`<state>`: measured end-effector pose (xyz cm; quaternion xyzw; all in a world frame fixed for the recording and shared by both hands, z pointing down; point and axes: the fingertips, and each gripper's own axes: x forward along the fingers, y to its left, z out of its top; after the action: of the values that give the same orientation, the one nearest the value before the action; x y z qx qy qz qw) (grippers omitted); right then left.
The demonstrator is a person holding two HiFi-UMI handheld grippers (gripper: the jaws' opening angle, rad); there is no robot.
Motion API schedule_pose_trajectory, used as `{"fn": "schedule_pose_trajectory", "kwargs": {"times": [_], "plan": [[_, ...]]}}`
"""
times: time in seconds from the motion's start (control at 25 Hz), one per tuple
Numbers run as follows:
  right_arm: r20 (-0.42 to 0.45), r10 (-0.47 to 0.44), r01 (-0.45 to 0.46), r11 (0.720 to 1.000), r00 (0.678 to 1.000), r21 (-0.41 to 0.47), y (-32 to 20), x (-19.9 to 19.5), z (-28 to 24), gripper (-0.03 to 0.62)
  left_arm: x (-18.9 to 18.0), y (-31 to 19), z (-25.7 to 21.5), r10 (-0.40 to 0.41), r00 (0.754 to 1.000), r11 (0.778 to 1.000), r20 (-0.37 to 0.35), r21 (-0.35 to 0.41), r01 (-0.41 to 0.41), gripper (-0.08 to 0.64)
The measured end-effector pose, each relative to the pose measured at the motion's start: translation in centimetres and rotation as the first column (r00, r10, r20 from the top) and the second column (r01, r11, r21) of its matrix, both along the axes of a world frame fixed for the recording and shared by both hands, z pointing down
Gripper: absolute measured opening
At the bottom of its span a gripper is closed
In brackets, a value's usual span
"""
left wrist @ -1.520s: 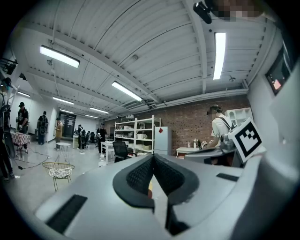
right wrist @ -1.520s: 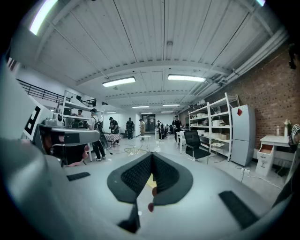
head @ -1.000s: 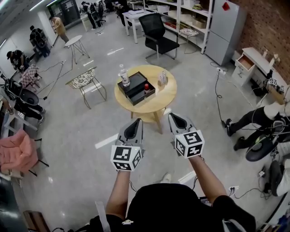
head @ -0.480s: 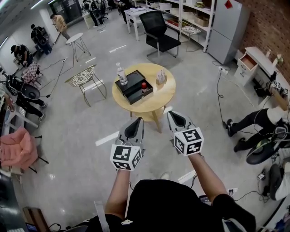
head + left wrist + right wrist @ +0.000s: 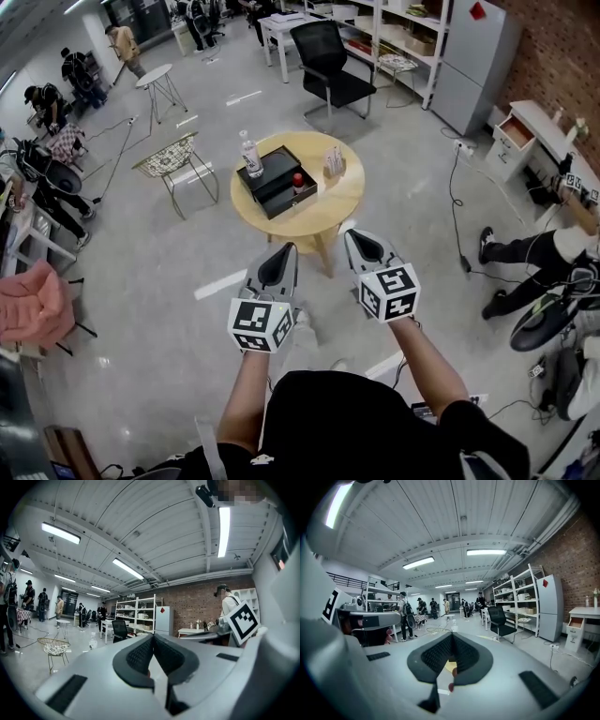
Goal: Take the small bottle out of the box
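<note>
A round wooden table (image 5: pixel 328 208) stands ahead of me on the grey floor. On it lies an open black box (image 5: pixel 270 172), with a small red-capped bottle (image 5: pixel 299 182) standing in its near half. A clear water bottle (image 5: pixel 250 154) stands at the box's left. My left gripper (image 5: pixel 280 253) and right gripper (image 5: pixel 360 238) hover side by side in the air, short of the table, both shut and holding nothing. In the left gripper view the left gripper (image 5: pixel 153 637) shows its pads pressed together. The right gripper (image 5: pixel 451 637) looks the same in its own view.
A small holder (image 5: pixel 334 161) sits on the table's right part. Behind the table stands a black office chair (image 5: pixel 329 67), and a wire chair (image 5: pixel 173 163) stands to its left. Shelves and a grey refrigerator (image 5: pixel 476 56) line the back right. People work at the left; a person's legs (image 5: pixel 525 246) and cables lie at the right.
The table and room have shifted slightly in the view as I step forward. Both grippers keep their pose and stay shut.
</note>
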<state>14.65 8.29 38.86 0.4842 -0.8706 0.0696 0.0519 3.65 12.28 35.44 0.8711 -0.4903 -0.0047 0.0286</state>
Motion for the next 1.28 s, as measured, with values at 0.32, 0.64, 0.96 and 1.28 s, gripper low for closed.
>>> {"fn": "schedule_pose_trajectory", "kwargs": {"times": [0.32,0.64,0.96,1.28], "plan": [[-0.02,-0.011,0.011,1.0,1.0,-0.006,-4.1,-1.4,0.3,0.002,-1.8,-4.5,0.3,-0.026,1.0,1.0,-0.006,-0.011,0.026,0.011],[-0.025,-0.019,0.019,0.999,1.0,-0.028,-10.2,-2.5,0.6,0.002,-2.7,-10.6,0.2,-0.034,0.999,0.999,-0.024,-0.024,0.033,0.011],[-0.037,-0.017,0.015,0.998,0.999,-0.056,-16.1,-4.2,1.2,0.002,-4.0,-16.8,1.0,-0.019,0.999,0.998,-0.033,-0.056,0.017,0.011],[-0.052,0.002,-0.007,0.996,0.999,-0.089,-21.8,-6.9,1.7,0.002,-7.0,-22.8,1.1,-0.002,0.999,0.997,-0.047,-0.083,-0.002,0.011]]}}
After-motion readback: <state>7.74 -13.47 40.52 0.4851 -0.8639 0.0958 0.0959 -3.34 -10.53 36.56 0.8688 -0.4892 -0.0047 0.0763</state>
